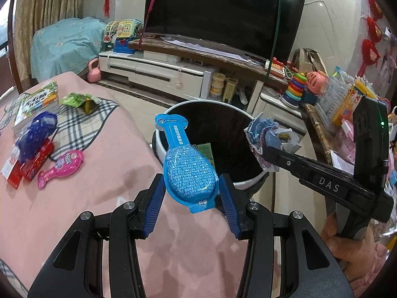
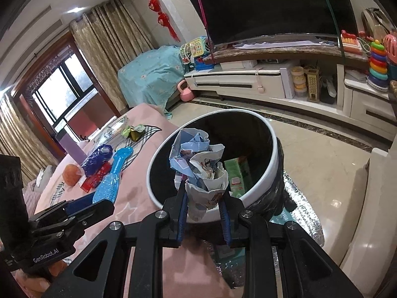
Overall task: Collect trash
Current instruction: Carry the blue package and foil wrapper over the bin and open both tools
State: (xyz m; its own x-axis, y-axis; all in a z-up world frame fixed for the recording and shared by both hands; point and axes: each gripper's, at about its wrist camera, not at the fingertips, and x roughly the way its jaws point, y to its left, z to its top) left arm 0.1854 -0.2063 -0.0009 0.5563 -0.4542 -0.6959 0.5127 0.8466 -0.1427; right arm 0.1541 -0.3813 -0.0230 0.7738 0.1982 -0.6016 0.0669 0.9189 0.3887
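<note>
Both jaws clamp trash: left gripper [image 1: 192,193] blue packet [image 1: 188,164], right gripper [image 2: 203,213] crumpled paper [image 2: 201,171], over bin [image 2: 270,173].

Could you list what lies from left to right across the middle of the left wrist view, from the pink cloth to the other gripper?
Red boxes → pink toy brush → blue package held in the left gripper → trash bin → crumpled paper → right gripper.

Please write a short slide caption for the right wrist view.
Right gripper holds crumpled paper above the bin.
</note>
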